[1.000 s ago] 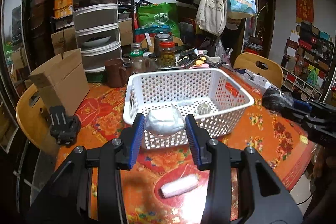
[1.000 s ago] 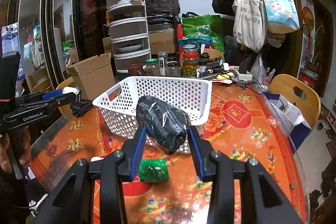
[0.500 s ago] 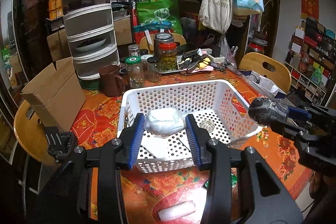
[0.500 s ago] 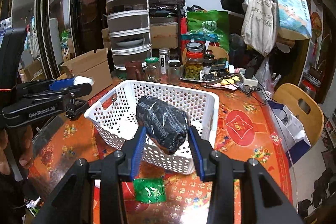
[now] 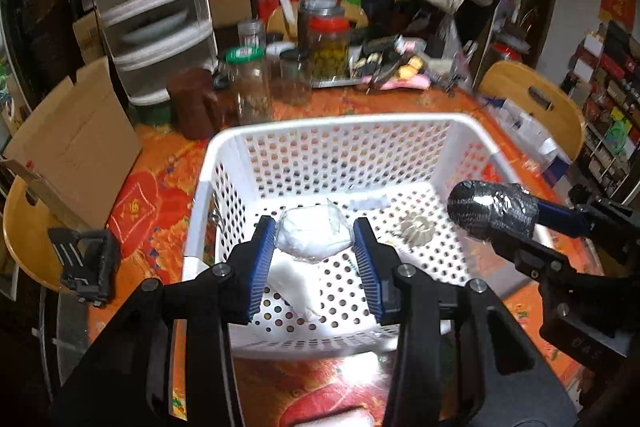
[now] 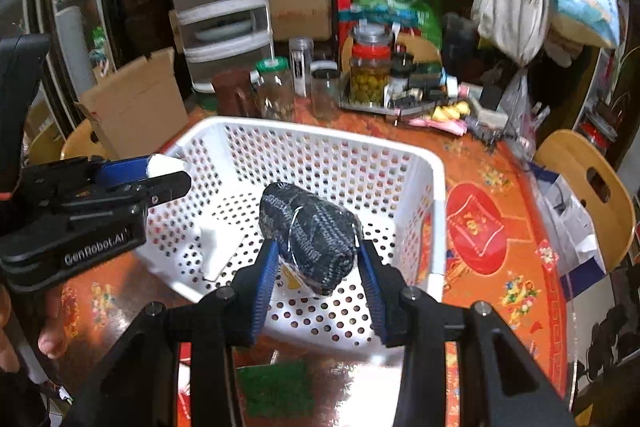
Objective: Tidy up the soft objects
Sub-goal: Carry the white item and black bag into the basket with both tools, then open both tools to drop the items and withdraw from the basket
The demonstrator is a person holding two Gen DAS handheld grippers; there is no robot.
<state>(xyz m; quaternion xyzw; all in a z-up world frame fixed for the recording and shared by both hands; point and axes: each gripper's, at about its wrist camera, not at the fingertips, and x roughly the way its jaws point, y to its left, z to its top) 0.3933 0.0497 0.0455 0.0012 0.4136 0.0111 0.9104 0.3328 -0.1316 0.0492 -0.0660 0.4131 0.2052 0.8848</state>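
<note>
Both grippers tilt down over the white basket — left gripper jaws clamp a white bundle, right gripper jaws a dark roll.

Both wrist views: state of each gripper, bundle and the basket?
left gripper: shut on white bundle, above the basket
right gripper: shut on dark bundle, above the basket
white basket: upright on table, already holding a few small items
cardboard box: flaps open

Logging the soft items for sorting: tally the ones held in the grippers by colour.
White: 1, white bundle in the left hand-held gripper.
Dark: 1, dark roll in the right hand-held gripper.
Total: 2
</note>
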